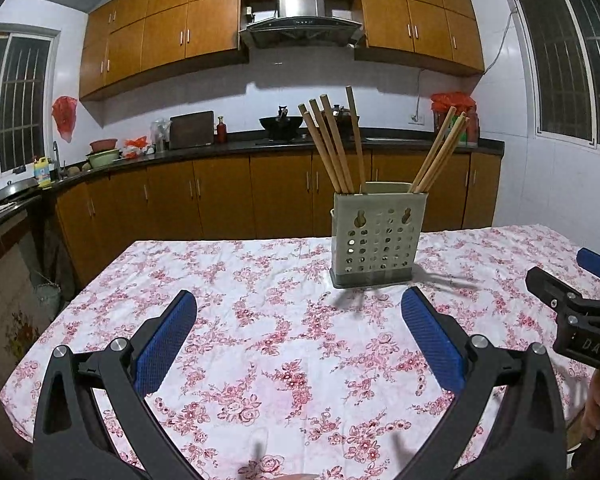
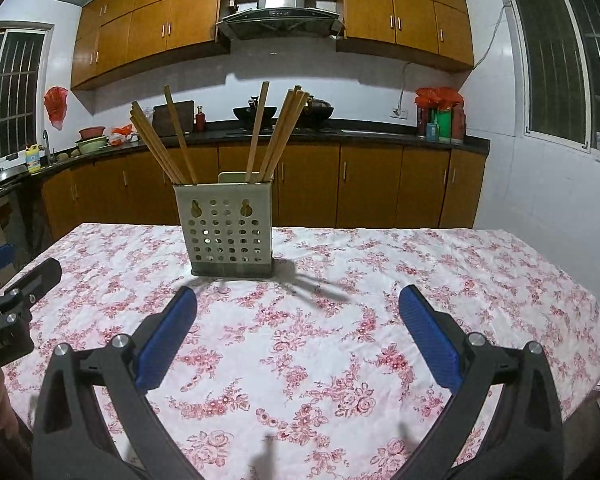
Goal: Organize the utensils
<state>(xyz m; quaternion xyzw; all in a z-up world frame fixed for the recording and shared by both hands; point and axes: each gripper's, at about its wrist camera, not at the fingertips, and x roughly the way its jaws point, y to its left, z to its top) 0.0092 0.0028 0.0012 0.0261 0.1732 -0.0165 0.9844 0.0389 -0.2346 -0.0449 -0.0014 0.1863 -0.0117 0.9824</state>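
Chopsticks (image 1: 342,148) stand in a perforated utensil holder (image 1: 378,240) near the worktop's (image 1: 236,280) far edge; left claw (image 1: 298,336) and right claw (image 2: 298,334) both gape wide, holding nothing.

home kitchen | wooden cabinets (image 1: 220,28) | range hood (image 1: 301,16) | wok (image 1: 281,123)

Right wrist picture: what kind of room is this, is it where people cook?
Yes, it looks like a home kitchen. A steel range hood hangs among wooden cabinets, a black wok sits on the counter, and a chopstick holder stands on the flowered tablecloth.
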